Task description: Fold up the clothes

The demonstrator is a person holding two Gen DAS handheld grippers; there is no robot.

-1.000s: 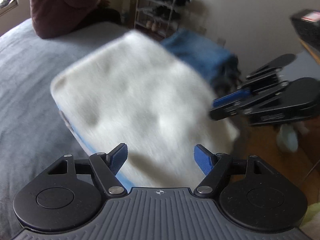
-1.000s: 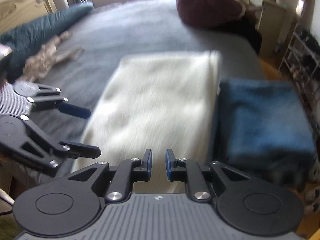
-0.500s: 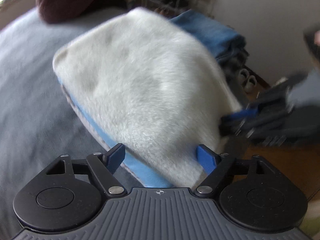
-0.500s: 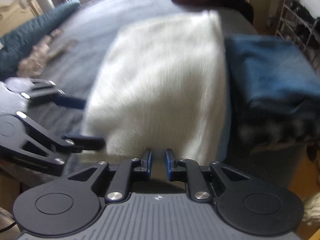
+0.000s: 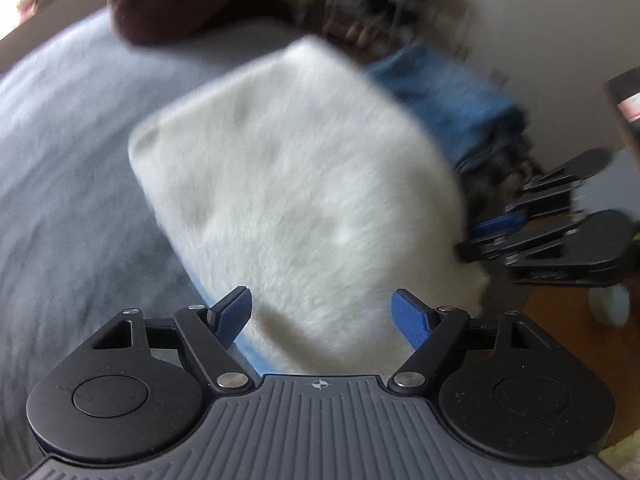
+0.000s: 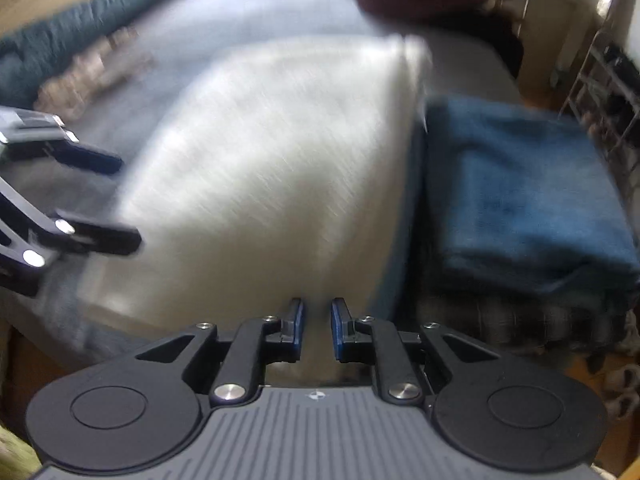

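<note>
Your left gripper (image 5: pixel 322 312): jaws spread wide, nothing between pads, near edge of white fleece garment (image 5: pixel 296 196) in the gap's line of sight. Your right gripper (image 6: pixel 317 328): jaws almost together, narrow gap; whether cloth is pinched, cannot tell, frames blurred. White garment lies folded flat on grey bed (image 5: pixel 68 200), pale blue layer showing at its underside edge. Just beside it, on your right, folded blue garment (image 6: pixel 520 196) on a stack. Farther: seated person in maroon top (image 5: pixel 160 4); shoe rack (image 5: pixel 384 4) by wall.
</note>
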